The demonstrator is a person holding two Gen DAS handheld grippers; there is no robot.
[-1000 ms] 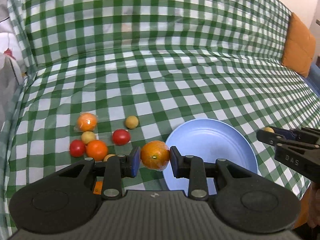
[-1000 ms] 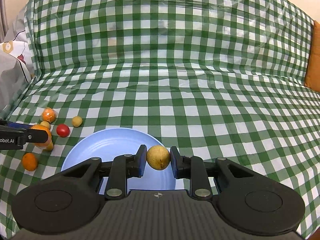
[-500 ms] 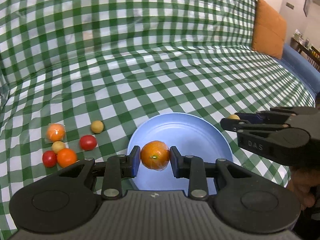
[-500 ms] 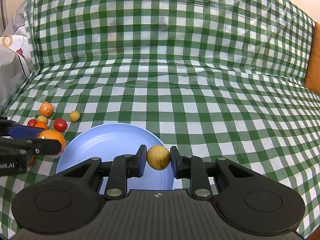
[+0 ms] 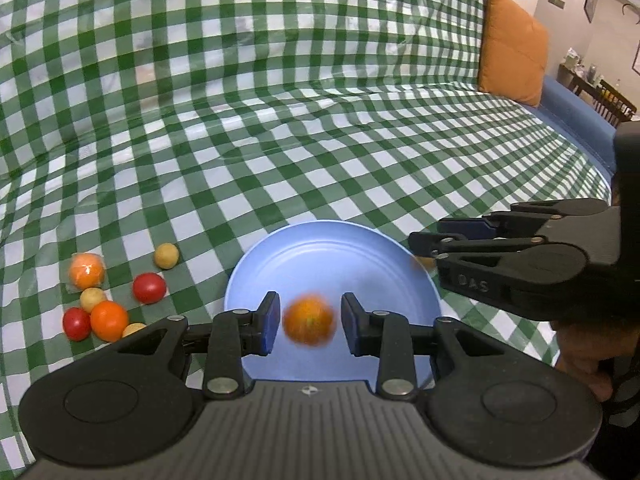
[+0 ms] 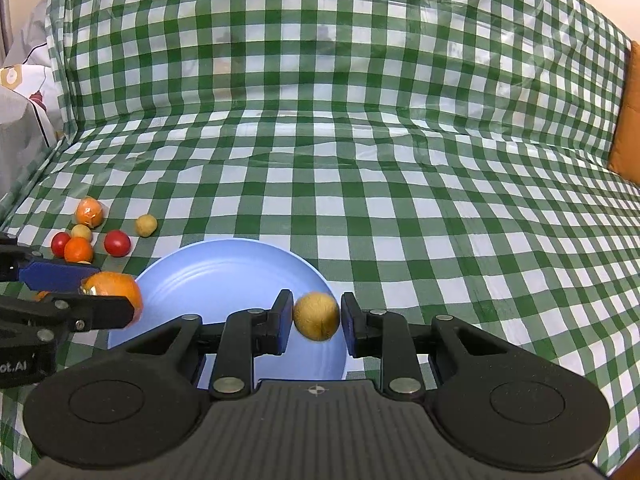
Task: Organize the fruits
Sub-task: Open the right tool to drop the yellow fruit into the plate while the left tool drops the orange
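Two tongs opening over one blue plate: left tongs around orange, right tongs around yellow fruit, neither gripped.

You had the far half of the checked cloth bare and open to either gripper, right up to the draped back. Near you, the blue plate was crowded: the left gripper and right gripper stood over its left and right edges, jaws opening around a blurred orange and a yellow fruit. The loose fruit cluster blocked the near left; an orange cushion bounded the far right.
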